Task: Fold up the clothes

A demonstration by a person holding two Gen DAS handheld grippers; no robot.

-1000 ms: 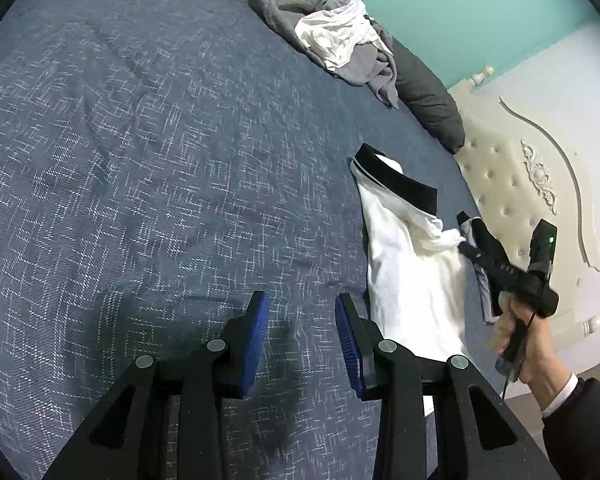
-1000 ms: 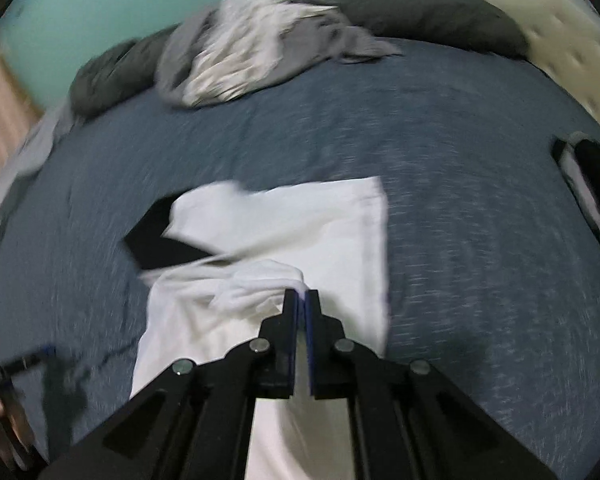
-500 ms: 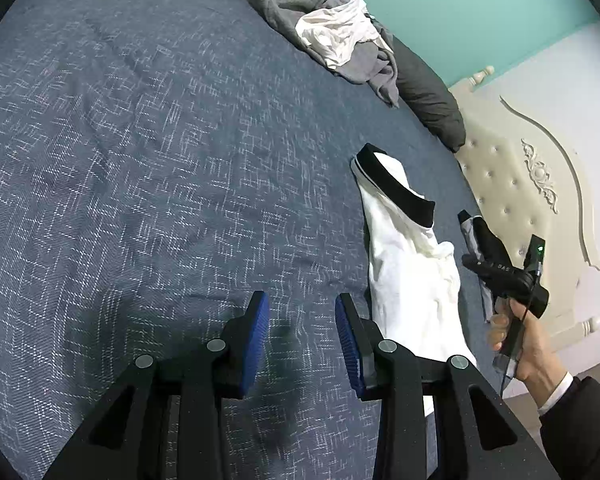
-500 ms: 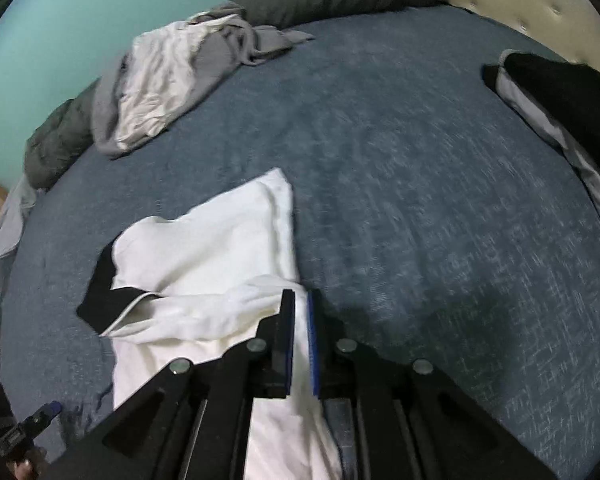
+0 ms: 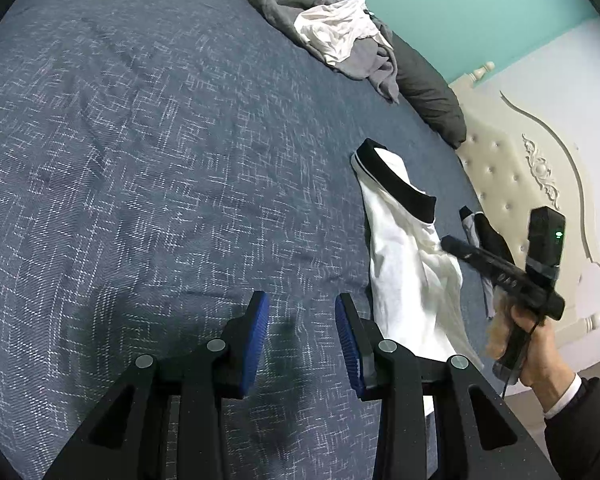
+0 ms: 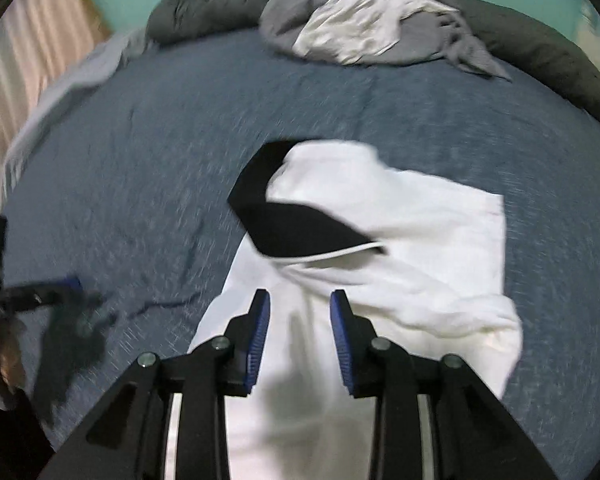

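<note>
White shirt [image 6: 400, 264] with black collar band [image 6: 284, 224] lies on the blue bedspread [image 5: 140, 160], partly folded, one side lumped over the middle and not flat. Right gripper [image 6: 298, 340] hovers over the shirt's near part, jaws apart, holding nothing. Left gripper [image 5: 300, 340] is over bare bedspread just left of the shirt, jaws apart, empty too. The left view also shows a hand [image 5: 536, 352] on the right gripper's handle. Pile of grey and white clothes [image 5: 332, 28] sits well apart at the far edge, against a dark pillow [image 5: 428, 92]. Right view is motion-blurred, so fine creases are hard to read.

Step in hand looks like re-gripping for the next fold. To do it well: flatten the bunched ridge on the right side first, then pinch a single layer at an edge or corner, not the thick lump. Left gripper probably should take the matching edge so the fold line stays straight. Lift low, lay over, avoid dragging the layer underneath.
</note>
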